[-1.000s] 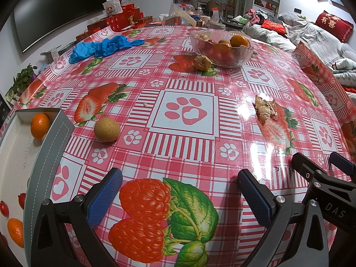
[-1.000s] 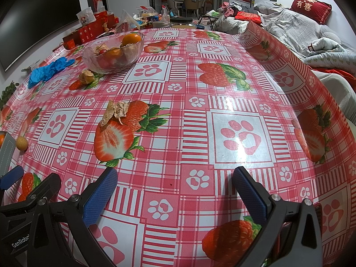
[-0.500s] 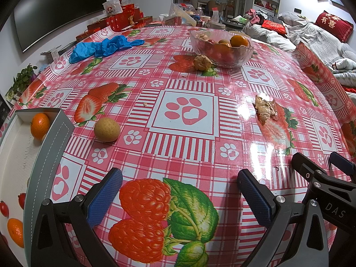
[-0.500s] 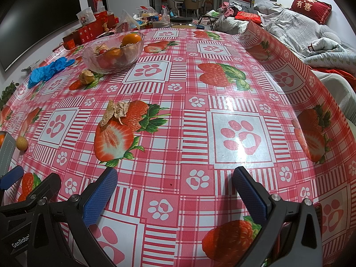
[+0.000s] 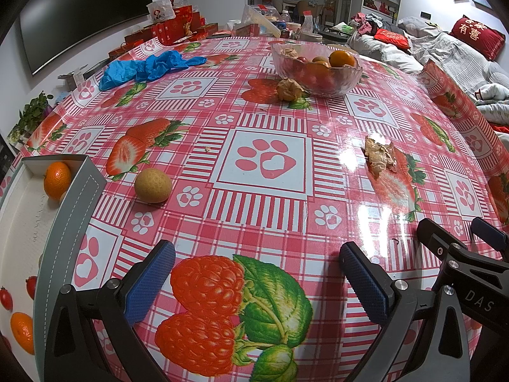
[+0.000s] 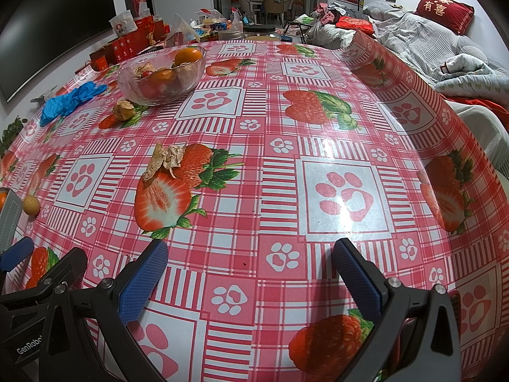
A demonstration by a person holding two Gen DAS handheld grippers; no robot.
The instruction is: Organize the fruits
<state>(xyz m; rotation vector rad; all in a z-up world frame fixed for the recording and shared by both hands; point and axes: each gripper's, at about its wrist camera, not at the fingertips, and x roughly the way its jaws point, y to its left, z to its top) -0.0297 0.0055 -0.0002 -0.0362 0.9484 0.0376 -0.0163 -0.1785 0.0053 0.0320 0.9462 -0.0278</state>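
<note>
Glossy strawberry-print oilcloth (image 5: pixel 267 165) covered the table, where a grey tray (image 5: pixel 68 210) waited for fruit from the glass bowl (image 5: pixel 318 70), a stray longan (image 5: pixel 153 185) lay beside it, and both grippers, left (image 5: pixel 256 281) and right (image 6: pixel 249 281), hovered wide open, empty.

a home living room: sofa (image 6: pixel 423 41), wall television (image 5: pixel 79 9), dining chairs (image 6: pixel 273 4)

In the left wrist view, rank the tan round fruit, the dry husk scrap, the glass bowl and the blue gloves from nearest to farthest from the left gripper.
From the left gripper:
1. Tan round fruit, ahead-left, beside the grey tray.
2. Dry husk scrap, ahead-right on a printed strawberry.
3. Glass bowl, far, right of centre.
4. Blue gloves, far left; close to the bowl's distance, so this order is uncertain.
</note>
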